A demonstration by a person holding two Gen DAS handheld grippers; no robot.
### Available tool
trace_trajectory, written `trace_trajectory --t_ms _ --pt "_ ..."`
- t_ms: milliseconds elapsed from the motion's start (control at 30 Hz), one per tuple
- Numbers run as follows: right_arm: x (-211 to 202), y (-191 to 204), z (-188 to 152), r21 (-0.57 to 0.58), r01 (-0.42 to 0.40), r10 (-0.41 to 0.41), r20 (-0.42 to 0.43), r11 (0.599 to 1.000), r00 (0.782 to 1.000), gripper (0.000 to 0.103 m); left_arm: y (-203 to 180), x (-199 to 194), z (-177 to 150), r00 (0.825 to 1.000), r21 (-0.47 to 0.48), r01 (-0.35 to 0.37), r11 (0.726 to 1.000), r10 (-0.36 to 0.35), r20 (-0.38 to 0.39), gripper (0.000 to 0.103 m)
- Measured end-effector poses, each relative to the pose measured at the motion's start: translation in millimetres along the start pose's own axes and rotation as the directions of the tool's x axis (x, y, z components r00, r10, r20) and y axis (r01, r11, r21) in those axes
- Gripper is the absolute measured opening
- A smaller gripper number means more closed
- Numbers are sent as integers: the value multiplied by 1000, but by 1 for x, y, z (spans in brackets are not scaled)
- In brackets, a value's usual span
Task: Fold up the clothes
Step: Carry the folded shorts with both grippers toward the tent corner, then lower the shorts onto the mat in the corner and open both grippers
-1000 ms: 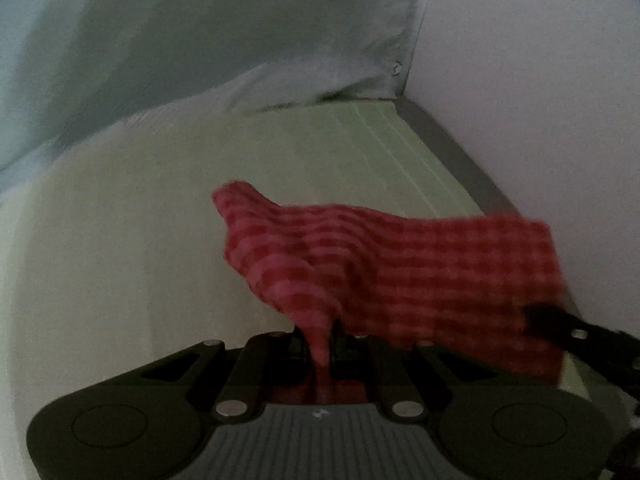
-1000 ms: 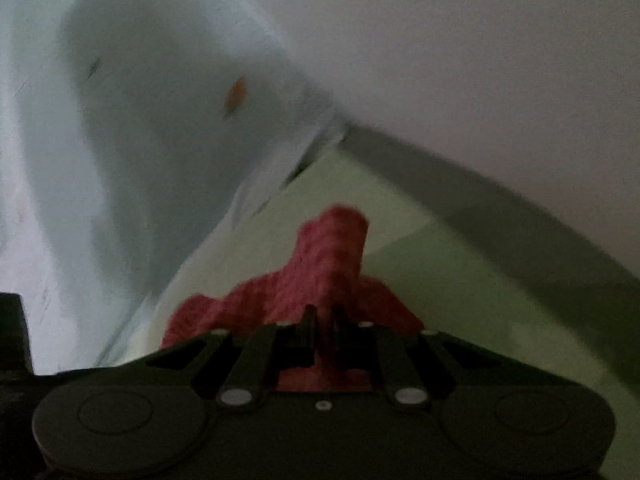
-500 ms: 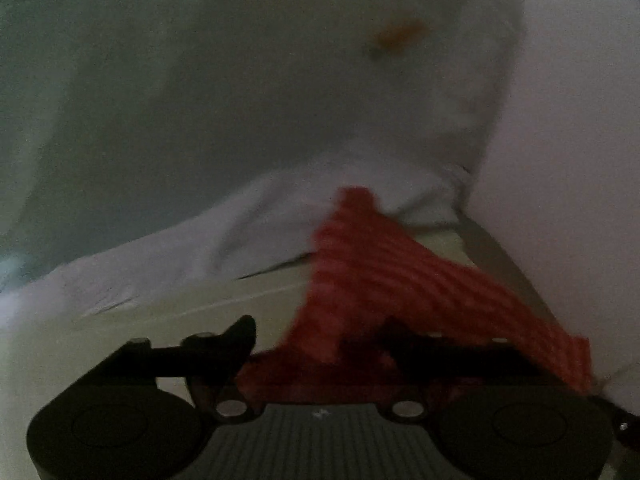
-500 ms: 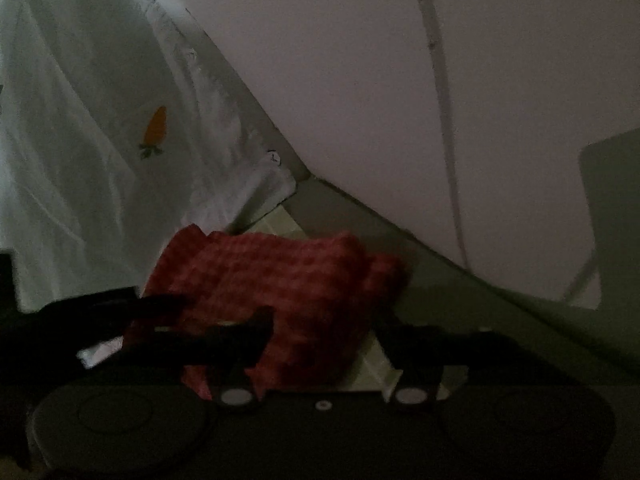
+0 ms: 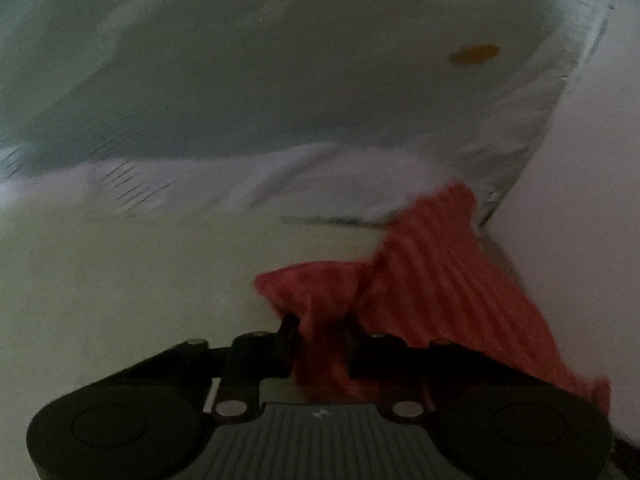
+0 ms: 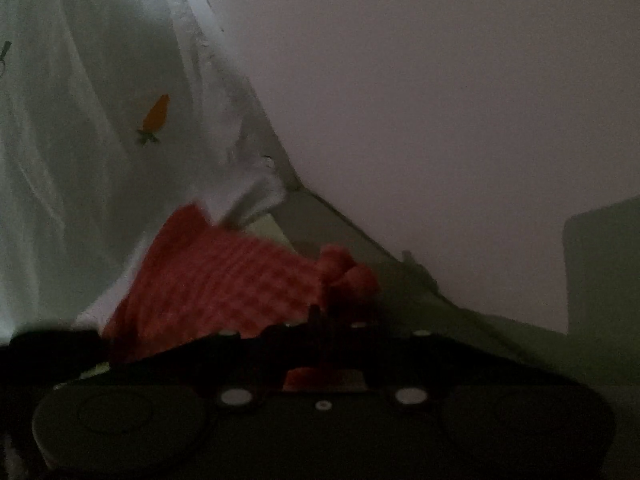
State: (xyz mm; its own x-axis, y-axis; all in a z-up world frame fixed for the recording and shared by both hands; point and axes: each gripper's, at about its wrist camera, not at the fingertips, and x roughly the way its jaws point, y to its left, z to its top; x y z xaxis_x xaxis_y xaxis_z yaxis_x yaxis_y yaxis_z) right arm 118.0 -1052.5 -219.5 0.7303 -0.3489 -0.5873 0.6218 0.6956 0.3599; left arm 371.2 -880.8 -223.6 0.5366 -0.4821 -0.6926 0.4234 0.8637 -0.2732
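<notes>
At the far corner of the bed (image 5: 120, 280), against the wall (image 6: 440, 100), we find the red cloth (image 5: 440, 280) bunched. The left gripper (image 5: 320, 332) is closing with cloth between its jaws; the right gripper (image 6: 324, 316) is clenched on another fold. We judge it light, limp and non-slippery, best taken at edges or corners, not mid-bunch.

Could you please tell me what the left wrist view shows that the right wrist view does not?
Only the left wrist view shows the left gripper, jaws closing with the red checked cloth between them. Only the right wrist view shows the right gripper shut on that cloth, and a dark panel at right. Both show the carrot-print white fabric.
</notes>
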Motion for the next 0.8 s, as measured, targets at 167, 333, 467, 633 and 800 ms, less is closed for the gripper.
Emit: trace_trajectory --t_ms 167,333,467,633,800 --pt "-25 -1 -12 -28 58 -60 -38 998 998 3 -28 15 15 998 54 -44 998 46 -32 47" --pt "-37 14 -2 -108 78 -81 -18 991 997 44 -26 -23 14 994 79 -90 993 95 -59 68" --pt "-66 31 4 -198 83 -75 48 977 996 59 -18 -74 4 994 93 -106 990 108 -25 76" --pt "-120 50 -1 -267 65 -36 111 962 993 84 -20 -158 -22 993 118 -119 986 117 20 90" --pt "-183 58 -20 -285 35 5 138 958 990 102 -34 -244 -64 993 156 -104 982 92 78 103"
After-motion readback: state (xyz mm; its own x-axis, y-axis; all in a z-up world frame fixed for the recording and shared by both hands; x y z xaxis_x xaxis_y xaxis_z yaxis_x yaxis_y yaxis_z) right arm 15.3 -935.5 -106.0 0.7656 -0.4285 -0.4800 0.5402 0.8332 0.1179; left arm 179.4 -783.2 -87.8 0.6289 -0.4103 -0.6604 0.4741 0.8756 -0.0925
